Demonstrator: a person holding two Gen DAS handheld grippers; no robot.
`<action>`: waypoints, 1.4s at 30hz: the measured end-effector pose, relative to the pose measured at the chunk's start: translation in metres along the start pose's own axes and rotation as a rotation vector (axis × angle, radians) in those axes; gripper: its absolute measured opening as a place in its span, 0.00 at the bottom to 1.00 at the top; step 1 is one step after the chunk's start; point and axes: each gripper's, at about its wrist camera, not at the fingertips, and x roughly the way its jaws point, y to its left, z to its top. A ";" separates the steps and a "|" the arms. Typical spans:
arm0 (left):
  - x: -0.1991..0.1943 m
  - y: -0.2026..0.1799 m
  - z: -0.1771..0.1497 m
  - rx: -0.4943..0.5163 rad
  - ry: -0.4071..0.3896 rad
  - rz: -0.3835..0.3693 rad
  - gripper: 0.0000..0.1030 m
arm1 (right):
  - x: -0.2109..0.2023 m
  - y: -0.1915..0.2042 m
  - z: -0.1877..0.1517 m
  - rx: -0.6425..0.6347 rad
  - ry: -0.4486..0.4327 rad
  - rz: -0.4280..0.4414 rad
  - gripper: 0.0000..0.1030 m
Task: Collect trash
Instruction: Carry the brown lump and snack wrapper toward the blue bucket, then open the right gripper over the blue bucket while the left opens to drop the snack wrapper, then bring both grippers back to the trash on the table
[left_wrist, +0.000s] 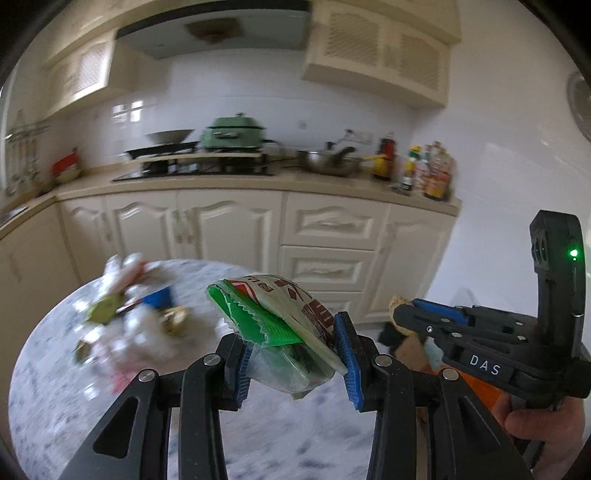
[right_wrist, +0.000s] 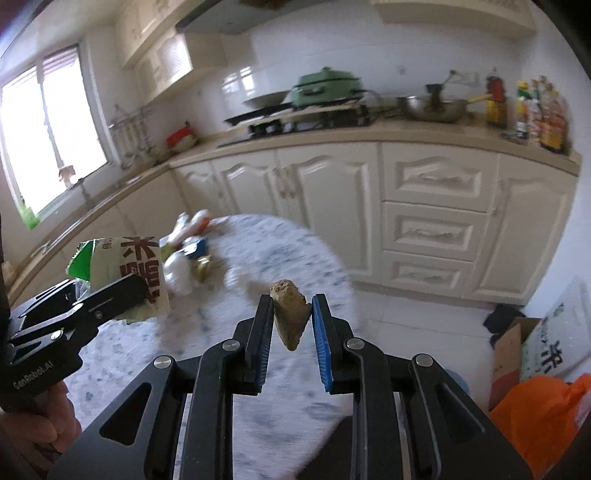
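The left gripper (left_wrist: 295, 354) squeezes a crinkly green and white wrapper (left_wrist: 280, 325) up above the round marble table (left_wrist: 51, 398). The right gripper (right_wrist: 290, 325) pinches a brown crumbly lump (right_wrist: 290, 314). More trash (left_wrist: 129, 317) lies in a pile farther back on the table.

You have two grippers here: the left gripper (left_wrist: 295, 354) holds one green-and-white snack bag (left_wrist: 273, 317), and the right gripper (right_wrist: 290, 325) holds one brown scrap (right_wrist: 290, 314). At the middle left of the left wrist view lies one pile of mixed trash (left_wrist: 133, 317) on the one round marble table (left_wrist: 55, 387); its pieces are too blurred for you to count. At the lower right of the right wrist view you see one orange bag (right_wrist: 543, 413) and one cardboard box (right_wrist: 511, 354).
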 end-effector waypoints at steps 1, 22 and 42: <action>0.007 -0.003 0.004 0.005 0.003 -0.015 0.36 | -0.004 -0.010 0.001 0.012 -0.007 -0.010 0.21; 0.253 -0.134 0.042 0.181 0.353 -0.278 0.36 | -0.012 -0.231 -0.056 0.338 0.084 -0.271 0.21; 0.379 -0.199 0.063 0.199 0.472 -0.136 0.98 | -0.015 -0.289 -0.095 0.556 0.064 -0.338 1.00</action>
